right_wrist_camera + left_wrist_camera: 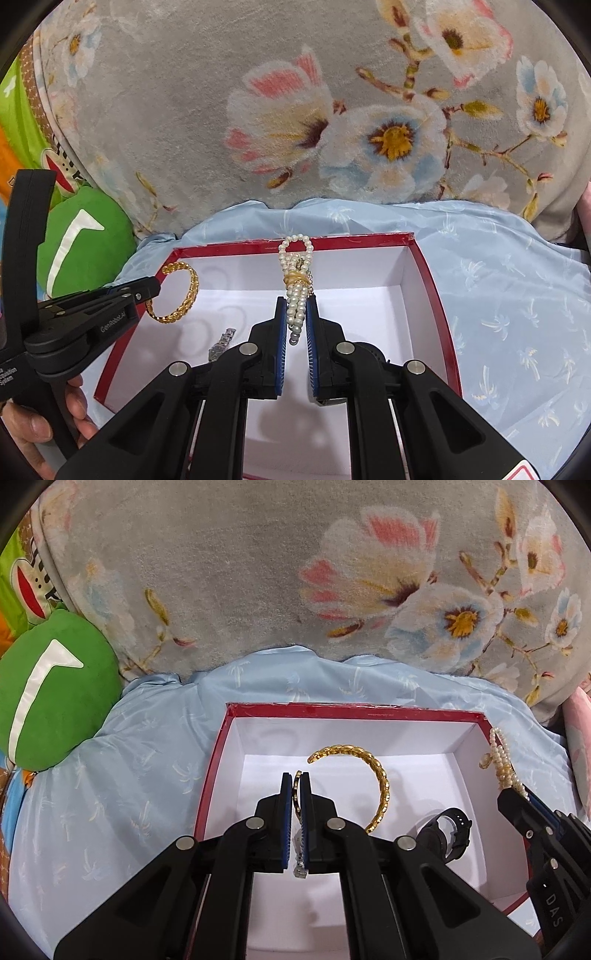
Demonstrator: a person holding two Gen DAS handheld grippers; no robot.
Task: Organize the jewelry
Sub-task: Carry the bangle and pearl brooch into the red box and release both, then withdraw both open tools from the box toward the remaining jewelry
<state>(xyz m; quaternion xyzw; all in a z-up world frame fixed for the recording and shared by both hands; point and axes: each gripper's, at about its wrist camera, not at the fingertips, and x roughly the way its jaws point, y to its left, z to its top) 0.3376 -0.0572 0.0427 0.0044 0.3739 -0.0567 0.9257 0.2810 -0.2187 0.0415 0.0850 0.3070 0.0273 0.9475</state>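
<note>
Left gripper [296,781] clamped on gold bangle [380,775], right gripper [296,308] clamped on pearl strand [295,295], above red box [354,240]

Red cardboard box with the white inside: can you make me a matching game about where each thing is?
Things:
1. gold chain bracelet
2. white pearl strand
3. black wristwatch
4. green round cushion

Places:
A. lying inside the red cardboard box
B. pinched in the left gripper
C. outside the box
D. pinched in the right gripper

Pairs: 1-B, 2-D, 3-A, 4-C
</note>
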